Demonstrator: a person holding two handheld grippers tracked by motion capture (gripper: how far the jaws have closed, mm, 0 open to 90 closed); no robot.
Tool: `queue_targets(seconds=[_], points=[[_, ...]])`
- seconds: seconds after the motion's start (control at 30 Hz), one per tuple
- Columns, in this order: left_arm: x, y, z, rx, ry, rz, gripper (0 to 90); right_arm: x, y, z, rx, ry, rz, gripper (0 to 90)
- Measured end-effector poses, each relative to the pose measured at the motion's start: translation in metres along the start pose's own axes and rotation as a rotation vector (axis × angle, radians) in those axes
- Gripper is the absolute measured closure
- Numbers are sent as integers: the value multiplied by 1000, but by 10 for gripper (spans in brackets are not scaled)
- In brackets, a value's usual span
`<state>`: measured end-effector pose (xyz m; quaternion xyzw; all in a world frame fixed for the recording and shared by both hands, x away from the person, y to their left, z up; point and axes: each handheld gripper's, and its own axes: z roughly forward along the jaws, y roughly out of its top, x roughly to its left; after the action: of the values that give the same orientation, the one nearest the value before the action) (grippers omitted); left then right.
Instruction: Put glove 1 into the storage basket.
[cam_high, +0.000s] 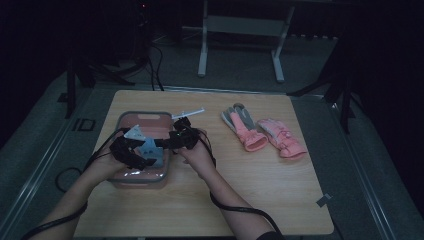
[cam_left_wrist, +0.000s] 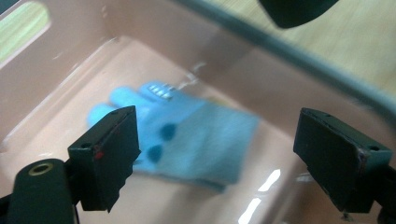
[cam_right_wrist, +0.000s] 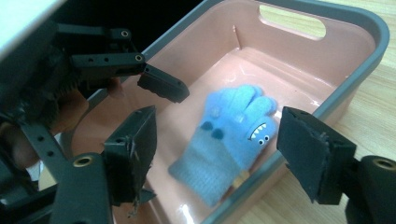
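One wooden table (cam_high: 260, 200) carries everything, under dim light. On its left part sits one pink plastic bin (cam_high: 145, 118) with a grey rim and a slot handle cut in its far wall. Inside the bin lies one blue knit glove (cam_right_wrist: 232, 140), flat on the floor of the bin, its fingers toward the handle end; it bears a small shark face with white teeth and two dark blue dots. In the left gripper view the same glove (cam_left_wrist: 187, 135) is blurred but plainly resting on the bin floor, between and beyond the jaws.

On the right part of the table, well apart from the bin, lie two pink gloves: one with grey fingers (cam_high: 242, 126), and just beside it an all-pink one (cam_high: 281, 138), the pair touching or nearly so at the cuffs.

There are two grippers, each held in one hand of a person whose forearms come in from the bottom of the high view. The left gripper (cam_high: 131, 152) hangs over the bin's interior; its jaws stand wide apart and hold nothing, with the glove lying below the gap and not touched. The right gripper (cam_high: 182, 137) is at the bin's right rim, pointed in over the bin; its jaws are likewise spread wide with nothing between them, the glove seen past them on the bin floor. In the right gripper view the left gripper (cam_right_wrist: 161, 86) appears across the bin, above the glove's fingertips.
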<state>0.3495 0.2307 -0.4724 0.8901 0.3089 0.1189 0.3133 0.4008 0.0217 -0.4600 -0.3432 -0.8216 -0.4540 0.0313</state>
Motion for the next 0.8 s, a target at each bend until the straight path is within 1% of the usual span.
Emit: queue_targets(seconds=[0.03, 0.07, 0.1, 0.13, 0.2, 0.27, 0.33, 0.43, 0.53, 0.63, 0.77, 0.8], points=[[-2, 2, -2, -12, 0, -12, 146, 0, 0, -2, 0, 11, -5, 248], [-4, 4, -3, -27, -18, -20, 146, -1, -1, -5, 1, 24, -7, 236], [-6, 7, -5, -38, -30, -28, 146, -1, -1, -7, 3, 26, -9, 233], [-9, 9, -6, -48, -28, -30, 146, -1, -2, -9, 2, 30, -15, 215], [-16, 14, -7, -66, -42, -26, 146, -1, -4, -14, 5, 34, -32, 199], [-22, 20, -8, -82, -54, -25, 146, -3, -6, -20, 6, 23, -32, 199], [-30, 25, -8, -90, -62, -9, 146, -5, -7, -26, -1, 5, -46, 195], [-39, 33, -7, -101, -65, 6, 146, -11, -10, -36, -9, -4, -44, 191], [-47, 40, -4, -109, -57, 8, 146, -18, -14, -46, -15, -25, -50, 189], [-55, 44, 0, -130, -70, 0, 146, -25, -20, -58, -16, -39, -59, 187], [-65, 50, 7, -140, -94, -5, 146, -33, -30, -73, -4, -58, -82, 182], [-68, 51, 9, -139, -92, -6, 147, -35, -31, -75, -3, -61, -88, 182]])
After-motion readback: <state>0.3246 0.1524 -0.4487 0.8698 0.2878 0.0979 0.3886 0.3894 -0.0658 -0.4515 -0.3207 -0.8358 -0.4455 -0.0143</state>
